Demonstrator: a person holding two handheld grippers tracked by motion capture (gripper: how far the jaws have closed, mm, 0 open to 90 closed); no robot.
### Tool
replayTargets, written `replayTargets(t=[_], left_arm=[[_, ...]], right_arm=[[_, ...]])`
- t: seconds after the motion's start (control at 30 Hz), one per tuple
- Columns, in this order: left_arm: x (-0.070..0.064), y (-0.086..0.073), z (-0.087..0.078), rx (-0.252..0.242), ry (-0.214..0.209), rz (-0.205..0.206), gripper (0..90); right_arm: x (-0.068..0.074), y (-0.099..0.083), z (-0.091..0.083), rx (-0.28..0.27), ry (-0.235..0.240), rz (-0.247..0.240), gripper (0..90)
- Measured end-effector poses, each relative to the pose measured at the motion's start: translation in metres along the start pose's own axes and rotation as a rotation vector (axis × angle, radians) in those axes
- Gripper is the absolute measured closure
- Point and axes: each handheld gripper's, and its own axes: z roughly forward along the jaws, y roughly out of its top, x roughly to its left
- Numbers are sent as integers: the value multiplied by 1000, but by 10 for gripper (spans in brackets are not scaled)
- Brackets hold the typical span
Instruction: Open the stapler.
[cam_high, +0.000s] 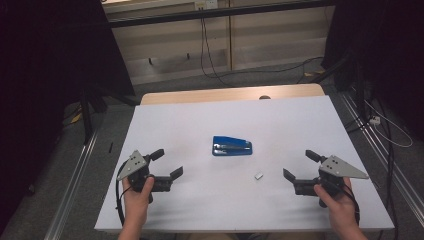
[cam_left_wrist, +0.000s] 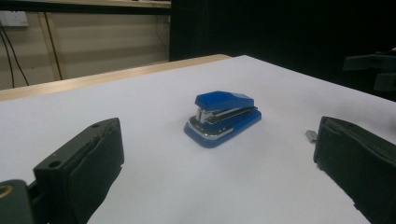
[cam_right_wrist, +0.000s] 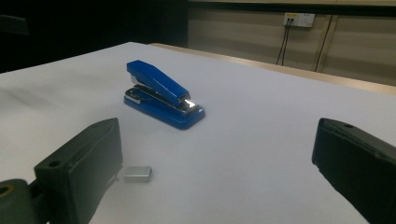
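A blue stapler (cam_high: 231, 146) lies near the middle of the white table (cam_high: 200, 120), closed, with its metal parts showing. A small silvery block of staples (cam_high: 258, 175) rests on the table a little to the front right of it. My left gripper (cam_high: 167, 163) is held by a hand at the front left, open and empty, its jaws pointing toward the stapler (cam_left_wrist: 222, 116). My right gripper (cam_high: 300, 165) is held at the front right, open and empty; the stapler (cam_right_wrist: 161, 94) lies ahead of it and the staple block (cam_right_wrist: 136, 174) lies beside its left jaw.
The table's far wooden edge (cam_high: 230, 93) shows beyond the white sheet. Black curtains hang at both sides, cables (cam_high: 210, 55) run over the floor behind, and metal rails (cam_high: 75, 185) flank the table.
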Motion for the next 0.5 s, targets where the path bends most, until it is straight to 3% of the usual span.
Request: replayTargets(t=[0.2, 0.27, 0.5], left_arm=[[-4, 4, 20, 16, -23, 32, 23], [-4, 5, 26, 24, -34, 38, 23], [-4, 7, 39, 33, -42, 47, 23]], right_arm=[[-7, 4, 9, -19, -18, 9, 15], [-9, 6, 11, -18, -32, -14, 18], [-11, 10, 18, -14, -26, -13, 22]])
